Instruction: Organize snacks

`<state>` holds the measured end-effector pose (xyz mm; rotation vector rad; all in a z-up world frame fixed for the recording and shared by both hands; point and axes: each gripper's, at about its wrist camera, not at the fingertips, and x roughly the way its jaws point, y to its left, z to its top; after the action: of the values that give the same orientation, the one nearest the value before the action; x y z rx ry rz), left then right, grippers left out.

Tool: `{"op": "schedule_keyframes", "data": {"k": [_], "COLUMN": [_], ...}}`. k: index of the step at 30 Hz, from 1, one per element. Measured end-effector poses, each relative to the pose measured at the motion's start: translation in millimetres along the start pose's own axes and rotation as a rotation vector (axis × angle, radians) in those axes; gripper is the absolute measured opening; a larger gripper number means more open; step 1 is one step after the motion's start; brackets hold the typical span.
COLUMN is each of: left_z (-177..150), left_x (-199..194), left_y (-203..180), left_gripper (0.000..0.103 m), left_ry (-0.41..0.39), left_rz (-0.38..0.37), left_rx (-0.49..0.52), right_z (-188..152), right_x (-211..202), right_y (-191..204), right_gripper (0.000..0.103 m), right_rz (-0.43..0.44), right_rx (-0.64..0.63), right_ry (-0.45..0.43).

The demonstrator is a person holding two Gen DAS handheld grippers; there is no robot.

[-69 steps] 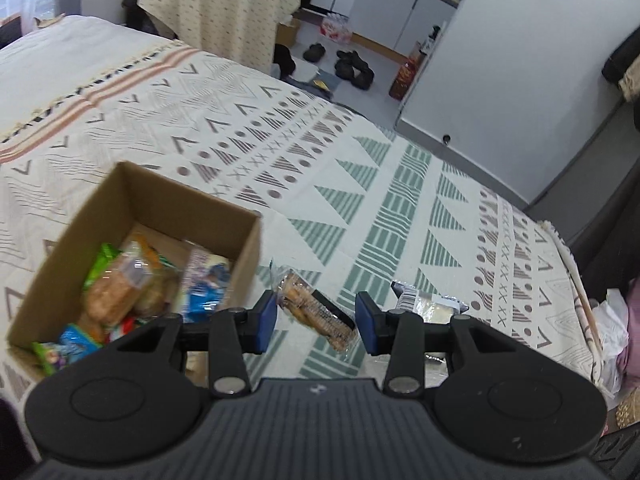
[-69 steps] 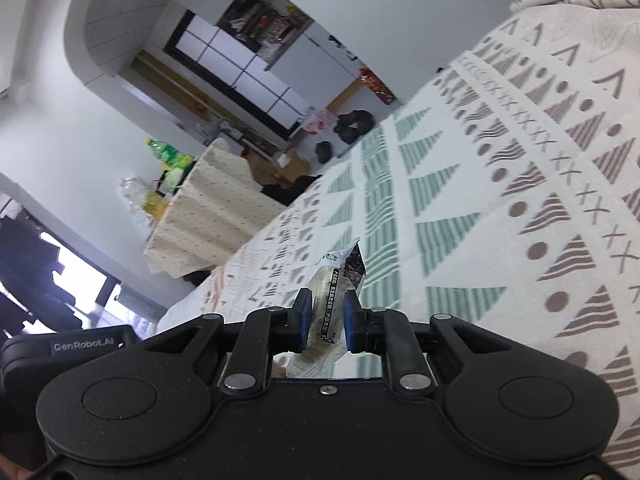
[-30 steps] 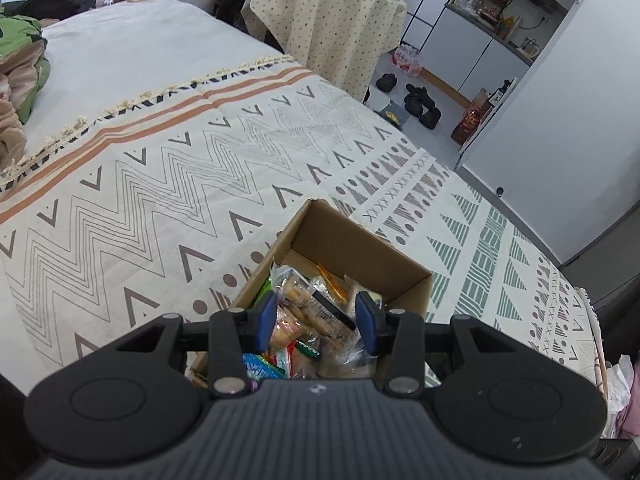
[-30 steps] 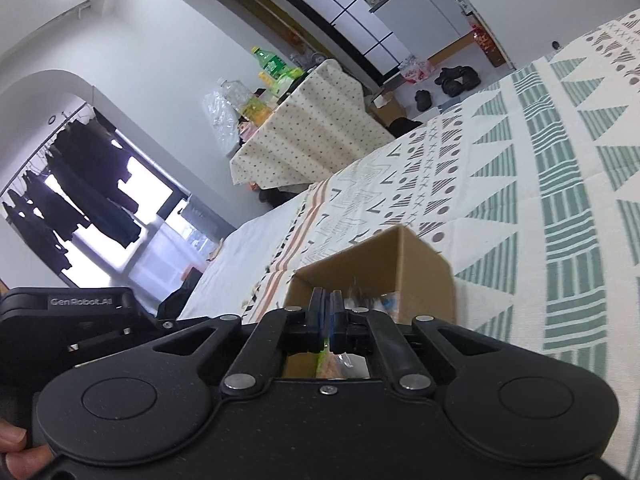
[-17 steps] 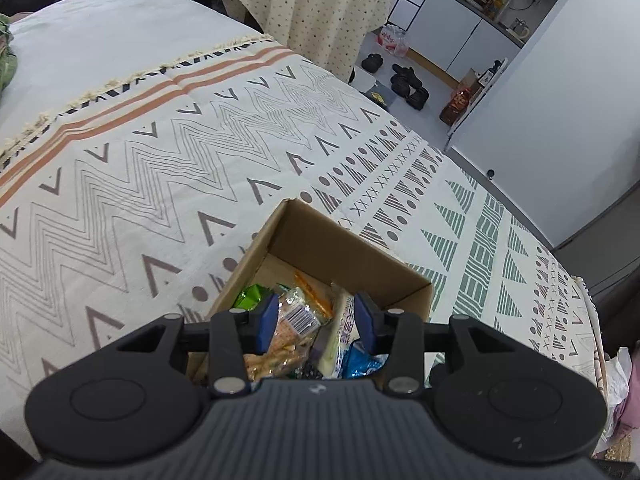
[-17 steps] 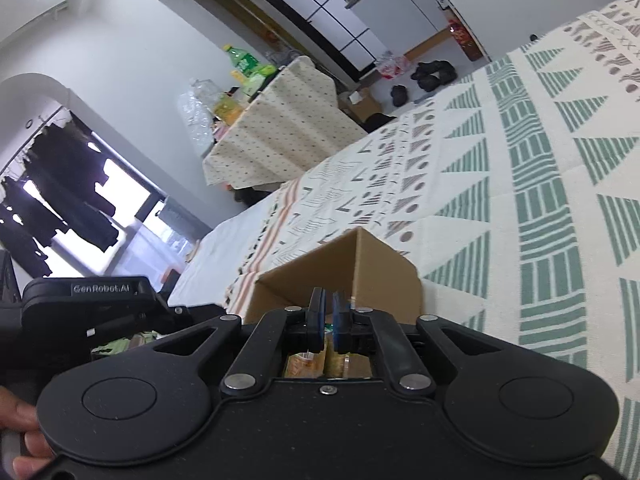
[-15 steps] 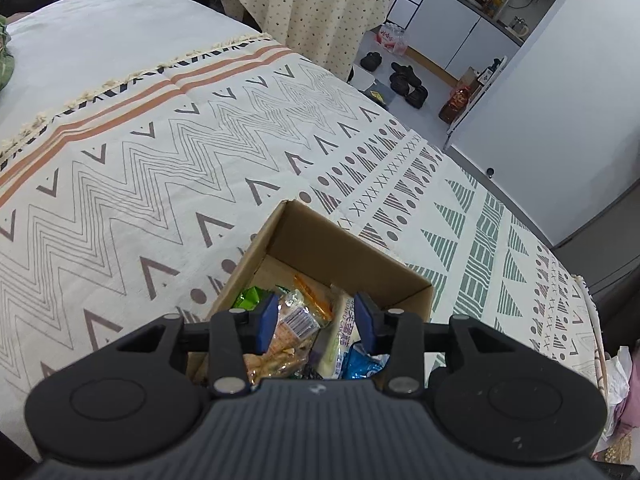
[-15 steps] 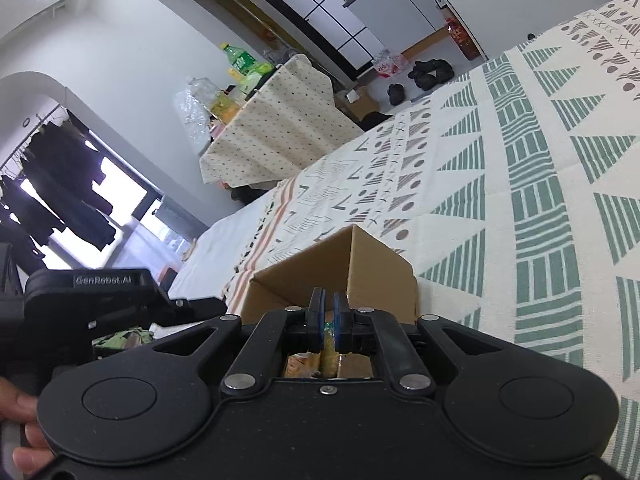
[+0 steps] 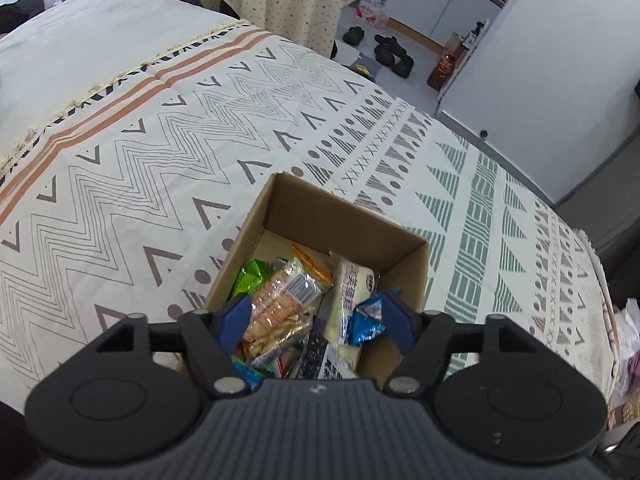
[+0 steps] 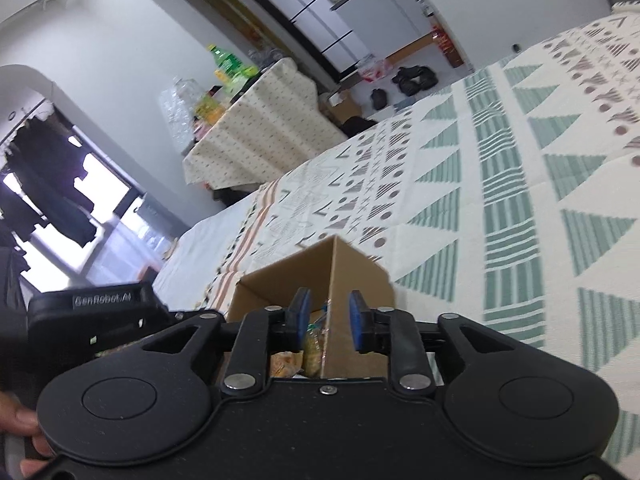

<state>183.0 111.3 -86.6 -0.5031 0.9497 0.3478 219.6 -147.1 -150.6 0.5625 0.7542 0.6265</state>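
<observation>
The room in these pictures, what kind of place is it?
Most likely a small home, perhaps a studio flat. A bed with a patterned cover holds the snack box, shoes lie on the floor near white cabinets, and clothes hang at a window.

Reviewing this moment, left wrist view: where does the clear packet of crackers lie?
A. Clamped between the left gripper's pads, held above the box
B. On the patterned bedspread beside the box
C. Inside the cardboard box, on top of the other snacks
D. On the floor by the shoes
C: the packet of crackers lies in the cardboard box among other snacks, and the left gripper stands open, its pads clear of it.
</observation>
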Motion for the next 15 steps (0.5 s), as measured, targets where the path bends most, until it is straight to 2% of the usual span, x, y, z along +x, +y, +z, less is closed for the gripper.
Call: {"op": "schedule_keyframes", "data": {"k": [2, 4, 8, 10, 15], "left_z": [-1.7, -3.4, -6.4, -7.2, -13.3], "left_x": [-2.5, -7.5, -22.4, -30.3, -50.3], "left_y": [-0.8, -1.9, -8.2, -10.9, -16.7], "left_gripper": [0.077, 0.081, 0.085, 0.088, 0.093], "left_ry": [0.013, 0.023, 0.023, 0.026, 0.032], "left_rz": [-0.001, -0.004, -0.02, -0.032, -0.053], "left_rx": [0.007, 0.017, 0.06, 0.073, 0.111], "right_z": [2.3, 2.7, 1.6, 2.3, 2.5], "right_x": [-9.6, -21.1, -49.0, -62.8, -96.5], "right_y": [0.2, 0.7, 6.5, 10.3, 21.6], "right_gripper": [0.035, 0.05, 0.07, 0.083, 0.096], "right_rz": [-0.026, -0.056, -0.111, -0.148, -0.189], "right_rx": [0.009, 0.019, 0.019, 0.026, 0.01], "right_ry": [-0.015, -0.035, -0.093, -0.12, -0.182]}}
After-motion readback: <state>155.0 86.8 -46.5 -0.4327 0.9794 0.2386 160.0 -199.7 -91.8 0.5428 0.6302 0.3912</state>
